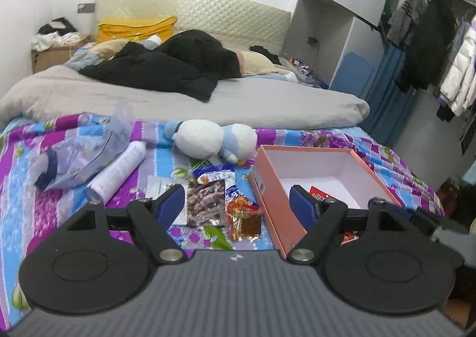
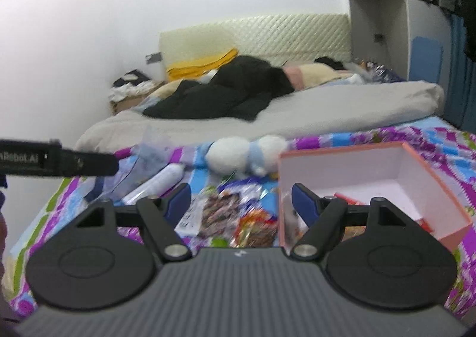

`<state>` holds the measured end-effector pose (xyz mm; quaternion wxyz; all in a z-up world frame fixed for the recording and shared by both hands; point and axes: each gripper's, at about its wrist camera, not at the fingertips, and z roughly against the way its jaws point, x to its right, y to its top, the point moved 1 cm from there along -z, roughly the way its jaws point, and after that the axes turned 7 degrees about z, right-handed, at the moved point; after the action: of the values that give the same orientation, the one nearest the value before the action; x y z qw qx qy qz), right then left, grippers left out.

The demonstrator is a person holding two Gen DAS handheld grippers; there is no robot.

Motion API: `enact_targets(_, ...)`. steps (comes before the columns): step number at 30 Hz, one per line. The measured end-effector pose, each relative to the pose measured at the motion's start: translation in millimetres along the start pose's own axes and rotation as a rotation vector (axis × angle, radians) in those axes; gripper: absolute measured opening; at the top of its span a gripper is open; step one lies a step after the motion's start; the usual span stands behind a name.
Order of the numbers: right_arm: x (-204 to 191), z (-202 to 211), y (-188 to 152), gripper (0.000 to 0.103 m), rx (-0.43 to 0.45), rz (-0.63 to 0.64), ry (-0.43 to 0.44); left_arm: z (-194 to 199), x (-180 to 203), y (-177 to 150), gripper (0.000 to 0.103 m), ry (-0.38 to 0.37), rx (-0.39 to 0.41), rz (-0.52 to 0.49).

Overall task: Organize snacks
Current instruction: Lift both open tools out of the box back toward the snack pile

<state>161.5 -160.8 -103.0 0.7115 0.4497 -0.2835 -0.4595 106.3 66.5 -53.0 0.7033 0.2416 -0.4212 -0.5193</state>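
Note:
A pink box [image 1: 269,188] with a white inside lies open on the patterned bedspread; a red snack packet [image 1: 319,195] lies in it. Left of the box lie loose snacks: a dark photo-print packet [image 1: 206,203], an orange foil packet [image 1: 245,218] and a blue-white packet [image 1: 220,174]. My left gripper [image 1: 236,203] is open and empty above these snacks. My right gripper [image 2: 241,203] is open and empty above the same pile [image 2: 238,215] and the box's left wall [image 2: 284,203]. Red packets [image 2: 346,198] show inside the box.
A white-and-blue plush toy [image 1: 211,140] lies behind the snacks. A white spray can [image 1: 119,170] and a crumpled plastic bag [image 1: 80,152] lie to the left. A grey duvet [image 1: 208,101] and black jacket [image 1: 166,66] cover the bed. The other gripper's black body [image 2: 56,158] shows at left.

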Motion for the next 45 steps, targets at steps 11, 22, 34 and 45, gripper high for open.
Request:
enact_targets(11,-33.7,13.3,-34.4,0.076,-0.041,0.050,-0.016,19.7,-29.3,-38.6,0.081,0.020,-0.007,0.079)
enact_targets(22,-53.4,14.2,-82.5,0.076,-0.119,0.078,-0.016,10.2,-71.7,-95.2,0.081,0.072,-0.091,0.165)
enact_targets(34,-66.1,-3.1,-115.9,0.075,-0.159,0.125,-0.046,-32.9,-103.4,-129.8,0.081,0.140,-0.208,0.132)
enact_targets(45,-58.7,-63.2,-121.8,0.075,-0.187,0.120,-0.053,-125.1,-120.3,-101.8,0.083,0.193,-0.278,-0.063)
